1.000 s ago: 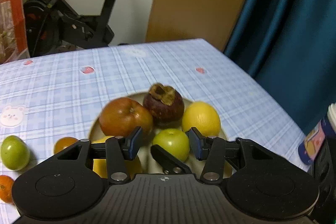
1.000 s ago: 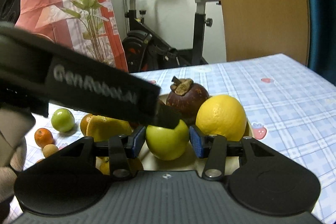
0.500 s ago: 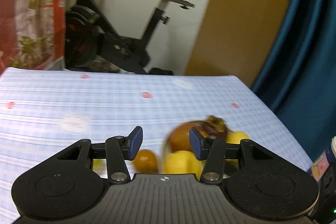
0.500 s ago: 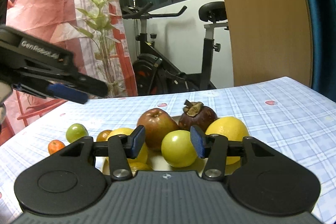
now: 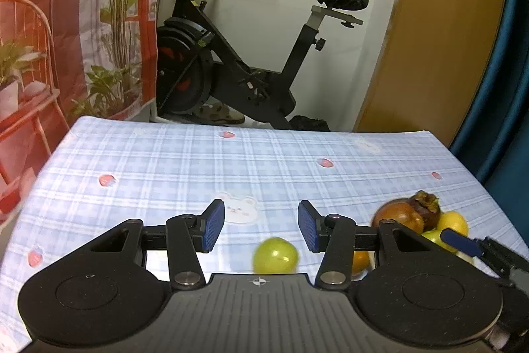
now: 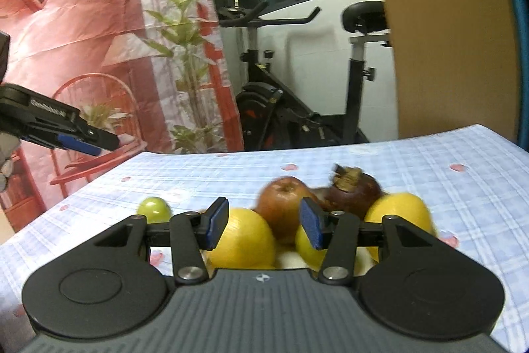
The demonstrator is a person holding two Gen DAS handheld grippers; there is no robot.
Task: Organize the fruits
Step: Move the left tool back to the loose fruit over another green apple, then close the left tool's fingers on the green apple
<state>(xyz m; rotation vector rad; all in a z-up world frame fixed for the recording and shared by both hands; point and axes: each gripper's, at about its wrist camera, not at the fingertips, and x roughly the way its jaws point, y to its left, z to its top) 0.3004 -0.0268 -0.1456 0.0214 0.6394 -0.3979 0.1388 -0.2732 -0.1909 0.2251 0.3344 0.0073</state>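
Observation:
My left gripper (image 5: 261, 225) is open over the checked tablecloth, nothing between its blue pads. A loose green fruit (image 5: 275, 255) lies on the cloth just below the gap. An orange fruit (image 5: 360, 258) shows partly behind the right finger. My right gripper (image 6: 264, 224) is open and empty, low before the white plate (image 6: 287, 258). The plate holds a lemon (image 6: 241, 237), a red apple (image 6: 284, 204), a mangosteen (image 6: 353, 194), a yellow orange (image 6: 400, 214) and a yellow-green fruit (image 6: 305, 248). The left gripper (image 6: 66, 134) hangs above the table's left side.
The table (image 5: 165, 167) ends at its far edge with an exercise bike (image 5: 231, 62) behind it. A red chair (image 5: 26, 88) and plants stand at the left, a blue curtain (image 5: 502, 88) at the right. The loose green fruit (image 6: 153, 209) lies left of the plate.
My left gripper has swung left and up, off the plate, to above the loose green fruit. The right gripper has tilted up slightly; the yellow-green fruit between its pads now lies behind its right pad.

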